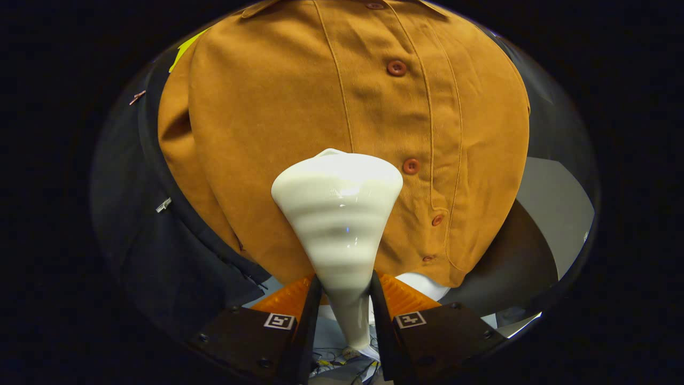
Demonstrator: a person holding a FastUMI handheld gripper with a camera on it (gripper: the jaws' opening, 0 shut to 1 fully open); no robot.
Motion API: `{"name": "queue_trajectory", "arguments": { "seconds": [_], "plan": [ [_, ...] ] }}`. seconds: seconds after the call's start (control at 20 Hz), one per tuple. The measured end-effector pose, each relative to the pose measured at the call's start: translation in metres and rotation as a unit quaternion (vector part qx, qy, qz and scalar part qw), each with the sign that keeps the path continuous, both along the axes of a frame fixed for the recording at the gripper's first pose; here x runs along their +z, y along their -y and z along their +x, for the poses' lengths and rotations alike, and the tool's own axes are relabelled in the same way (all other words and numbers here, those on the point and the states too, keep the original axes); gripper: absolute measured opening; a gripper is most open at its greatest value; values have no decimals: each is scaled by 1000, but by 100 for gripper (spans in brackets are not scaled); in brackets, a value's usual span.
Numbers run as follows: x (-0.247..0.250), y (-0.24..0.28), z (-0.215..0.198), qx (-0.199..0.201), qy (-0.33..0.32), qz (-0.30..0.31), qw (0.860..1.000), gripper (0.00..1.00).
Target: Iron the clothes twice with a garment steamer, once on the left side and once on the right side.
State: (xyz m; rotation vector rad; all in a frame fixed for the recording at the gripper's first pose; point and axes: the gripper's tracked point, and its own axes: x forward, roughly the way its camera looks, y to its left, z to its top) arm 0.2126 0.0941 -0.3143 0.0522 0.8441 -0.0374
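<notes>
1. Jacket (299, 107), hung up with its buttons toward the camera: the panel left of the button row lies smooth; whether steam has passed over it cannot be told.
2. Steamer (337, 203), head close against the cloth just left of the buttons, low on the front.
3. Hand-held gripper (344, 299), fingers closed on the steamer's neck.
4. Right panel beyond the buttons, judged not yet reached.

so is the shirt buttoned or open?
Buttoned: the shirt placket lies closed down its button row. Gripper is shut on the steamer.
</notes>
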Motion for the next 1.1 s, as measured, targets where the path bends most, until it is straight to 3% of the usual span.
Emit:
{"name": "queue_trajectory", "arguments": {
  "seconds": [0.6, 1.1],
  "plan": [
    [-43, 14, -42, -7, -74, -4, 997, 53],
    [47, 63, -65, 28, 16, -14, 999, 53]
  ]
}}
